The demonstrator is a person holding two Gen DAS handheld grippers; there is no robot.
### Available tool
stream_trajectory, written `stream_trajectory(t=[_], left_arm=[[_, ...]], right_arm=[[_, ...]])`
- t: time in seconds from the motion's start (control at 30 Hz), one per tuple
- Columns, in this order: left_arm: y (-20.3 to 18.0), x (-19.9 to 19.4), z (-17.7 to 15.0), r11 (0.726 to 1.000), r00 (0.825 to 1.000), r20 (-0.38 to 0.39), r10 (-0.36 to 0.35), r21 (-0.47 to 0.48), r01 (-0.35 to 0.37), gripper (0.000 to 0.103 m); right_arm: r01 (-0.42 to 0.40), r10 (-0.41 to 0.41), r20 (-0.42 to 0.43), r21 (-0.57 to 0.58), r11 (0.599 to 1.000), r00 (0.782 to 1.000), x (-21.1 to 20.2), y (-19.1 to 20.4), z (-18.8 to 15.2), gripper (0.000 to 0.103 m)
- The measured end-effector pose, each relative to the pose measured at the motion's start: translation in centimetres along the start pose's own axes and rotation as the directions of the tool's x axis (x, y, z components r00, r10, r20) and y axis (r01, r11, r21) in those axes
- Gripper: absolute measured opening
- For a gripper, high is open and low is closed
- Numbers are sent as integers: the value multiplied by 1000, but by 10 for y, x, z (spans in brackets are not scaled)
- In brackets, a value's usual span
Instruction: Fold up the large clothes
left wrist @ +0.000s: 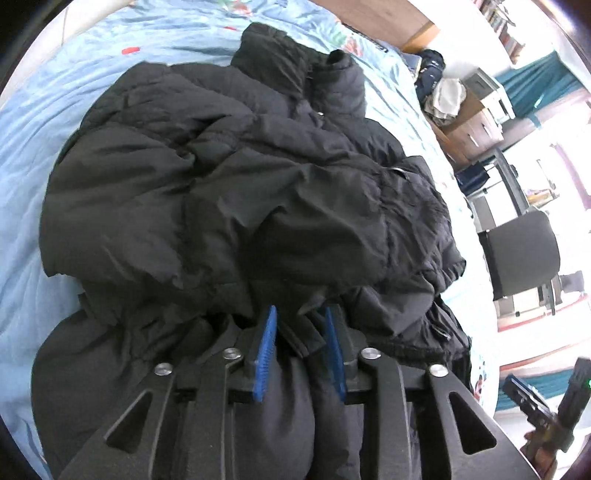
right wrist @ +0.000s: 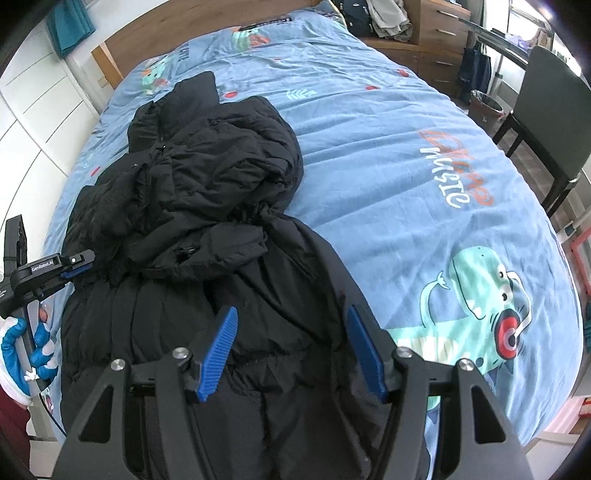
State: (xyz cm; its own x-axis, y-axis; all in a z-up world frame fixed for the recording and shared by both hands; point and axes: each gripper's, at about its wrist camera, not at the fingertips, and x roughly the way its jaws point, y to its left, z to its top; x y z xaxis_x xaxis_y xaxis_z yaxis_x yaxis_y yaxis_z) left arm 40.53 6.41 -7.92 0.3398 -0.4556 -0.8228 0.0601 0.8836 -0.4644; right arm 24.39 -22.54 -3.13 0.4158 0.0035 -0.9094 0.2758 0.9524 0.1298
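A large black puffer jacket [left wrist: 240, 192] lies bunched and partly folded on the blue bed sheet [left wrist: 33, 155]; it also shows in the right wrist view [right wrist: 207, 192]. My left gripper [left wrist: 300, 314] is at the jacket's near edge with its blue pads narrowly apart and a fold of black fabric between them. It shows in the right wrist view [right wrist: 79, 267] at the jacket's left edge. My right gripper [right wrist: 291, 317] is open above the jacket's near end, with nothing between its blue pads [right wrist: 218, 350].
The blue sheet [right wrist: 406, 184] with dinosaur prints covers the bed. A dark chair [right wrist: 550, 122] and wooden drawers [right wrist: 439, 40] stand to the right. A wooden headboard [right wrist: 192, 33] is at the far end, with piled clothes [right wrist: 384, 14] nearby.
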Motion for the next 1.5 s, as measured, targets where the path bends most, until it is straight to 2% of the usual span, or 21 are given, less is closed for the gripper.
stream_trajectory(t=[0.03, 0.13, 0.23, 0.47, 0.6, 0.77, 0.9, 0.97, 1.1, 1.27, 1.37, 1.47, 1.5], left_arm=[[-4, -2, 0, 1000, 1000, 4, 4, 10, -4, 36], [-10, -12, 3, 999, 999, 29, 17, 37, -18, 39], [-5, -22, 18, 998, 997, 65, 45, 45, -48, 46], [26, -40, 50, 989, 983, 121, 139, 41, -145, 51], [40, -33, 64, 983, 975, 134, 176, 32, -182, 52], [53, -10, 70, 970, 962, 144, 231, 47, -240, 55], [60, 22, 63, 954, 949, 130, 287, 55, -296, 60], [63, 40, 57, 945, 941, 125, 314, 56, -323, 62], [64, 65, 47, 924, 924, 117, 365, 80, -375, 64], [63, 67, 51, 916, 914, 83, 397, 36, -401, 64], [53, 52, 53, 899, 897, 70, 436, 22, -438, 63], [38, 30, 59, 898, 892, 124, 434, 26, -440, 63], [33, 26, 63, 897, 891, 146, 430, 44, -441, 63]], right_arm=[[-2, 2, 4, -12, 1000, 1000, 0, 4, 2, 60], [-26, 27, 21, -65, 998, 999, -2, 25, 12, 60], [-63, 67, 35, -122, 991, 997, 0, 53, 28, 60], [-141, 170, 82, -284, 948, 982, 8, 151, 76, 60], [-172, 218, 87, -368, 914, 972, 27, 206, 99, 60], [-160, 206, 60, -438, 885, 977, 74, 244, 108, 60], [-132, 154, 7, -475, 870, 988, 119, 247, 99, 60], [-123, 109, -56, -480, 869, 992, 148, 242, 90, 61], [-153, 117, -103, -490, 858, 988, 178, 225, 77, 67], [-187, 133, -140, -509, 840, 981, 181, 222, 80, 68], [-198, 127, -169, -526, 827, 977, 174, 222, 87, 68], [-182, 125, -138, -564, 805, 982, 154, 223, 91, 68], [-163, 126, -104, -586, 794, 987, 143, 226, 93, 68]])
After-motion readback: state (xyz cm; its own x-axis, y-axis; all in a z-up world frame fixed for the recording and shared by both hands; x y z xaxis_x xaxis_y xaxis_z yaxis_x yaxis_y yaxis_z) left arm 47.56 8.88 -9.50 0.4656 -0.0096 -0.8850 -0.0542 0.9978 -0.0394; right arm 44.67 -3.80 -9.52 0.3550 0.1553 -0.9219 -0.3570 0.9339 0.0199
